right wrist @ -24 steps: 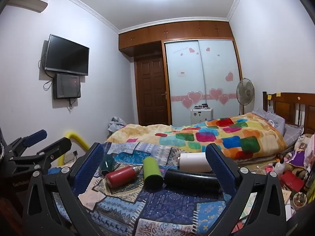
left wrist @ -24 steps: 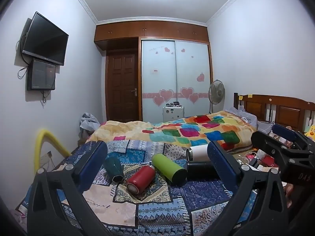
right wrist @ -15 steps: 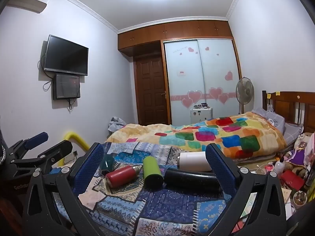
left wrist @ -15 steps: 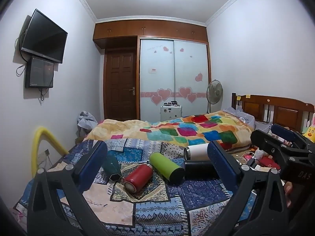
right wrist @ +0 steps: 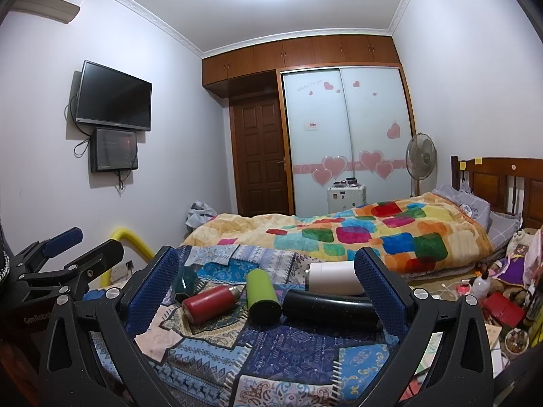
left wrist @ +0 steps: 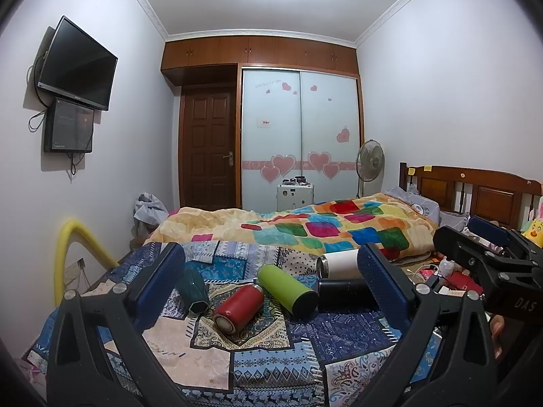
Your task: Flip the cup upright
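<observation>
Five cups lie on their sides on the patchwork-print cloth surface (left wrist: 268, 363): one faceted dark-teal cup (left wrist: 195, 290), one glossy red cylindrical flask (left wrist: 239, 308), one matte lime-green tumbler (left wrist: 286, 290), one smooth black tube-shaped flask (left wrist: 342, 293), one white steel-rimmed tumbler (left wrist: 339, 264). Left gripper (left wrist: 271, 285) and right gripper (right wrist: 266, 286), each with two ribbed blue pads, are released and grasp nothing.

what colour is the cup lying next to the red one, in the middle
Lime green cup, lying on its side beside the red cup; clearest in the left wrist view.
</observation>
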A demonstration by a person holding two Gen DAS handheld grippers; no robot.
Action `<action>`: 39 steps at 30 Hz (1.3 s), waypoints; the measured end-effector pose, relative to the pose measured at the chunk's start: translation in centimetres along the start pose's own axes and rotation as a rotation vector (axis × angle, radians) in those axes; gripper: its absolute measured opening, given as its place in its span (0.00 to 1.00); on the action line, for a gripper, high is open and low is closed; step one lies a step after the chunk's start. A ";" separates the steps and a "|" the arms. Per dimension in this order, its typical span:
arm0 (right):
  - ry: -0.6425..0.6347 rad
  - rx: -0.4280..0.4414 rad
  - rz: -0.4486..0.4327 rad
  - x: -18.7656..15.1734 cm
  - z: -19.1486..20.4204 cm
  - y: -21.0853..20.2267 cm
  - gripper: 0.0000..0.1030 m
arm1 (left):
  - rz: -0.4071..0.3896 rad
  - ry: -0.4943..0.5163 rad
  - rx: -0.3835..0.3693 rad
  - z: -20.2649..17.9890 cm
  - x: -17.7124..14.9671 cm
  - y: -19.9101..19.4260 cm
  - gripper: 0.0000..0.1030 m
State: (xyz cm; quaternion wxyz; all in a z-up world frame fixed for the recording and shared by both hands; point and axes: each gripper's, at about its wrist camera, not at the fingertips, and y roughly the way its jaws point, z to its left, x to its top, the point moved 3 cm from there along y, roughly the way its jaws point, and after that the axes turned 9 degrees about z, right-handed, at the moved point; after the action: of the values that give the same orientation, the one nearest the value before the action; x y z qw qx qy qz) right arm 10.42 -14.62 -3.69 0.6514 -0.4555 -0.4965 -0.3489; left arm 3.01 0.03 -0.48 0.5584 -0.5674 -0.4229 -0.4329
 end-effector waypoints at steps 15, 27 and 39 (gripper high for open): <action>-0.003 -0.005 -0.003 0.4 0.0 -0.5 1.00 | -0.004 -0.005 0.000 0.2 0.1 -0.3 1.00; -0.004 -0.006 -0.004 0.4 0.0 -0.5 1.00 | -0.005 -0.004 -0.001 0.2 0.0 -0.3 1.00; -0.002 -0.005 -0.004 0.3 -0.1 -0.5 1.00 | -0.005 -0.004 -0.005 0.2 0.1 -0.4 1.00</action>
State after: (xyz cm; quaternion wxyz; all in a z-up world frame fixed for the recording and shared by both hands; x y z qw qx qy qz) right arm 10.05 -14.87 -3.24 0.6488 -0.4565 -0.4973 -0.3511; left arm 2.61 0.19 -0.27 0.5549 -0.5688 -0.4243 -0.4341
